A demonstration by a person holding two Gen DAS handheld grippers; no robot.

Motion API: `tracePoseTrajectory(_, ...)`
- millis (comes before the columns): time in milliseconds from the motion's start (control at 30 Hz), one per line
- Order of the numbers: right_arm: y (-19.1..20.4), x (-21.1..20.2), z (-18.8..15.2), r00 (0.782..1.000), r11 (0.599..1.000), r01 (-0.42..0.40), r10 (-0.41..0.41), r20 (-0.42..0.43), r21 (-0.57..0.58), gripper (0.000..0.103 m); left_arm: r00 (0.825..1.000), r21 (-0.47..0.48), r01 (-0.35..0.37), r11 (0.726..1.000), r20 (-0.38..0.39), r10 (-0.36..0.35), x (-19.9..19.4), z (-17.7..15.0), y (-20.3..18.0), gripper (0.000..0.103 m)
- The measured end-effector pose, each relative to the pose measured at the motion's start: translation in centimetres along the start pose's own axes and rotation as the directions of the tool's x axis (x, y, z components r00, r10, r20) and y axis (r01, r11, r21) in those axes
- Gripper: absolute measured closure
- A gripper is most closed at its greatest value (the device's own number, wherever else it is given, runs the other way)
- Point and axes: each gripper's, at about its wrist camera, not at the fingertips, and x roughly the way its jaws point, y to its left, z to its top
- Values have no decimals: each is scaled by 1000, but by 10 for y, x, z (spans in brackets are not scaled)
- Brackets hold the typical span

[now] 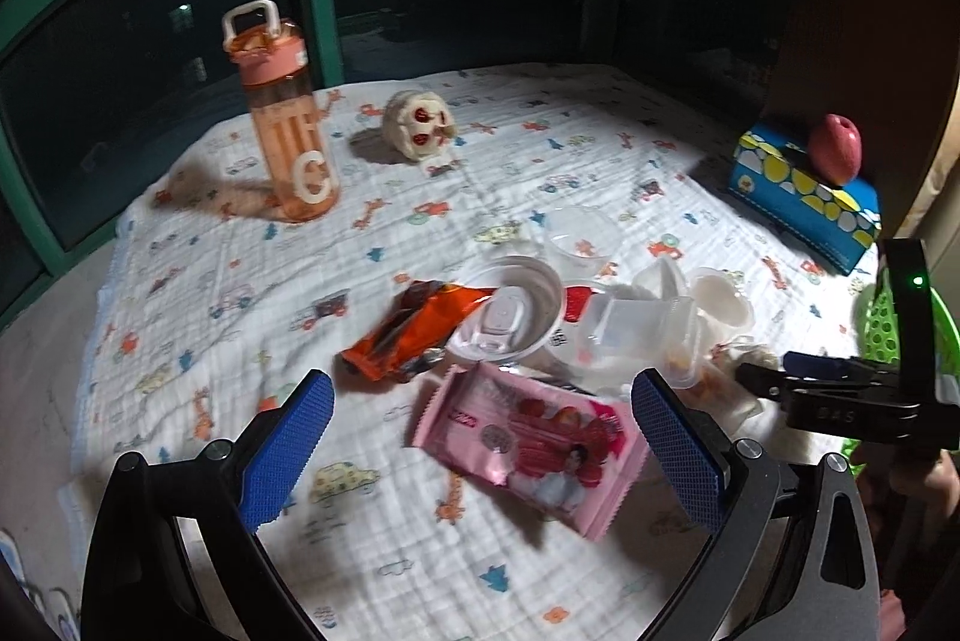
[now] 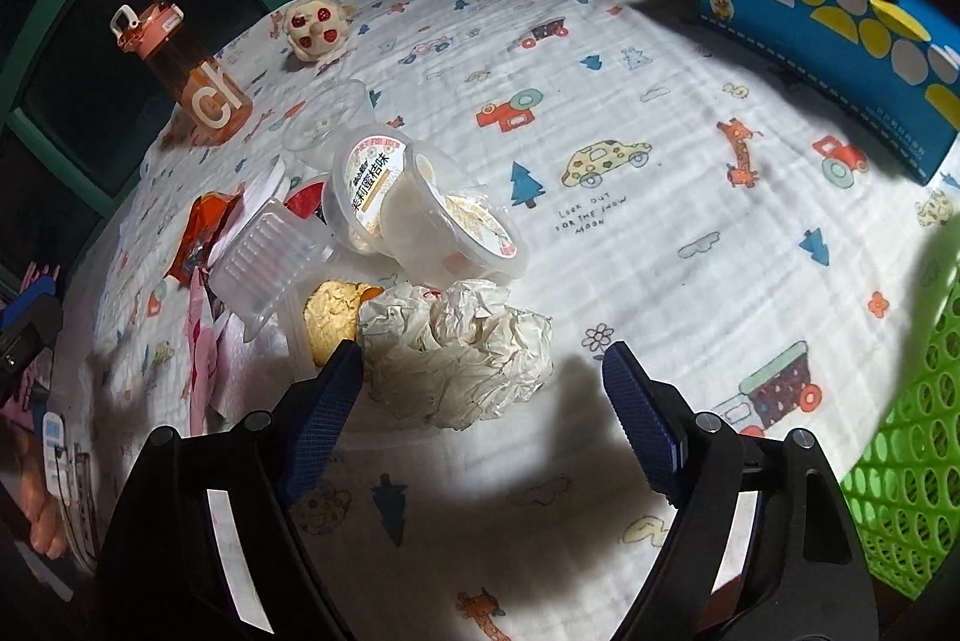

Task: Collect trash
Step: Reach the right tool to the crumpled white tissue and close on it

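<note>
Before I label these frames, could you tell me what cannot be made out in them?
- Green basket: cut off by the right edge in both views; contents unseen.
- Orange wrapper: print blurred in the left view; mostly hidden behind cups in the right.
- Right gripper: whether its pad touches the crumpled paper is unclear.

Crinkled paper wad (image 2: 462, 356); glossy pink wrapper (image 1: 528, 446)
</note>
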Motion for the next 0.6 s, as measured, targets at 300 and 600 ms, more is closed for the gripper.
tracePoseTrajectory(300,6,-5,-1,998,998,-56,56,6,-28,45,985,56,166,985,-67,-162,39,11,-31,7)
tracePoseTrajectory(600,-9,-44,-7,997,1000,-20,22,79,-24,45,956,125,276,953,-135,-259,77,22,-60,7)
